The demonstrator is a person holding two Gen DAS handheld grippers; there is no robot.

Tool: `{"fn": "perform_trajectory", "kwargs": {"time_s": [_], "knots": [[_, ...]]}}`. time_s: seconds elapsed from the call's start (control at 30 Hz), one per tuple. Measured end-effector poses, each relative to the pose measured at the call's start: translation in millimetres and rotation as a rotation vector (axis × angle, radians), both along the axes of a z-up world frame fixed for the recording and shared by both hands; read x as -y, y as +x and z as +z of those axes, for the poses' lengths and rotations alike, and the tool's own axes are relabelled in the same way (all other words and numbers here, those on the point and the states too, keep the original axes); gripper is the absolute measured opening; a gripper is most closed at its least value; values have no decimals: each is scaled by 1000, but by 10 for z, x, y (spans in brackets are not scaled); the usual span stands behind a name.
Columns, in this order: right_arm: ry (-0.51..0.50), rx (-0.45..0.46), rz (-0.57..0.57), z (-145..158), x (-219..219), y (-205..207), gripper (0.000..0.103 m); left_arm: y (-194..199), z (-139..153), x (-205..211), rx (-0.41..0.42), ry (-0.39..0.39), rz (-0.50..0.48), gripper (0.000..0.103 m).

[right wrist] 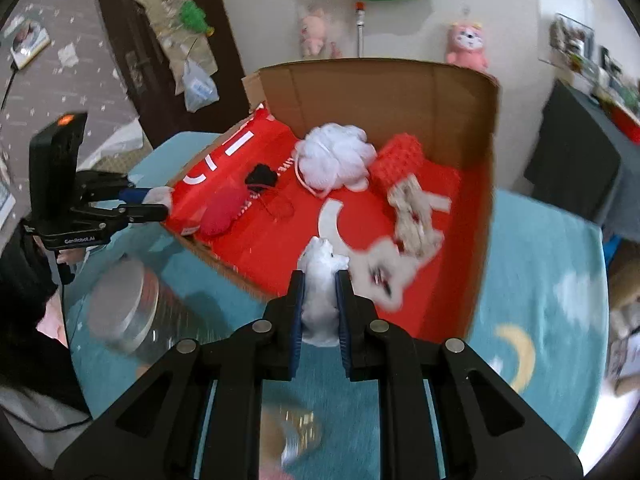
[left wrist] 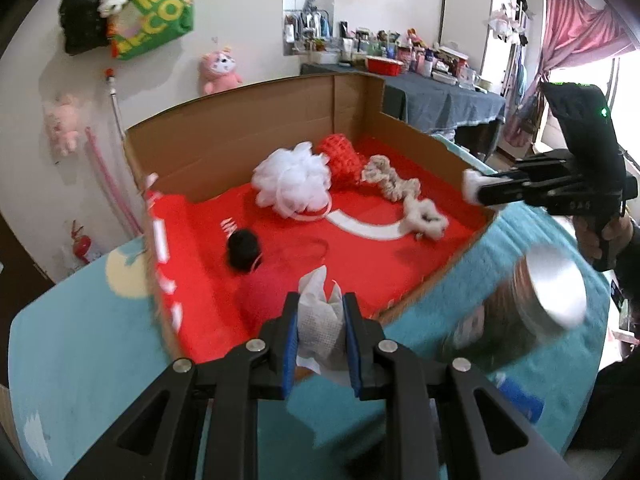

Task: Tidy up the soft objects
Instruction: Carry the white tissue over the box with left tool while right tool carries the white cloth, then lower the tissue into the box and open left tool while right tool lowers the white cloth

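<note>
Item: white mesh sachet, clamped between the pads of the left hand-held gripper, at 6 o'clock in the left wrist view, above the near edge of the cardboard box.
Item: white fluffy wad, pinched in the fully clenched right hand-held gripper, over the box's near wall.
Box contents on red liner: white bath pouf at 12 o'clock, red mesh sponge touching it, knotted rope toy at 1 o'clock, black pompom, red soft ball.
Outside: metal-lidded jar on teal-covered counter, at 3 o'clock.
Risk: letting go early would probably drop either piece short of the box; a low sweep could knock the jar.
</note>
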State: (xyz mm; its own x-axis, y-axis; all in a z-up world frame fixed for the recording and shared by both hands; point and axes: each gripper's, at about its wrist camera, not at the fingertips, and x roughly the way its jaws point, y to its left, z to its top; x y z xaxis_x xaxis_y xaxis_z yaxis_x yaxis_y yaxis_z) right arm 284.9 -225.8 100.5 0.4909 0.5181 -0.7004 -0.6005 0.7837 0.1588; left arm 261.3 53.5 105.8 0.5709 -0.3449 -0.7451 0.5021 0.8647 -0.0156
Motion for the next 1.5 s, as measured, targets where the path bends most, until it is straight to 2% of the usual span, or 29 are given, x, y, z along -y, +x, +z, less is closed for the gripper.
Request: {"fn": "perform_trajectory", "kwargs": {"time_s": [0.13,0.33,0.47,0.6,0.93,1.2,1.33,1.5], "knots": [[-40,-53,-3,-2,-226,381,14,375,0,313,-84,20,-12,22],[-50,-229,-62,-234,-377,1020,14,909,-215,659,-228,40,5,22],[-48,-309,-97,-376,-398,1281,14,1097,-340,827,-245,83,5,22],[-64,-344,-108,-469,-439,1390,15,1188,-427,890,-249,117,8,23],[-153,-354,-111,-633,-628,1469,15,1321,-579,837,-272,128,31,23],[-167,-348,-134,-637,-634,1458,18,1348,-614,750,-269,113,35,31],[-167,-353,-133,-626,-593,1473,18,1312,-618,704,-261,114,30,39],[-172,-347,-134,-622,-608,1470,25,1277,-628,699,-261,112,36,40]]}}
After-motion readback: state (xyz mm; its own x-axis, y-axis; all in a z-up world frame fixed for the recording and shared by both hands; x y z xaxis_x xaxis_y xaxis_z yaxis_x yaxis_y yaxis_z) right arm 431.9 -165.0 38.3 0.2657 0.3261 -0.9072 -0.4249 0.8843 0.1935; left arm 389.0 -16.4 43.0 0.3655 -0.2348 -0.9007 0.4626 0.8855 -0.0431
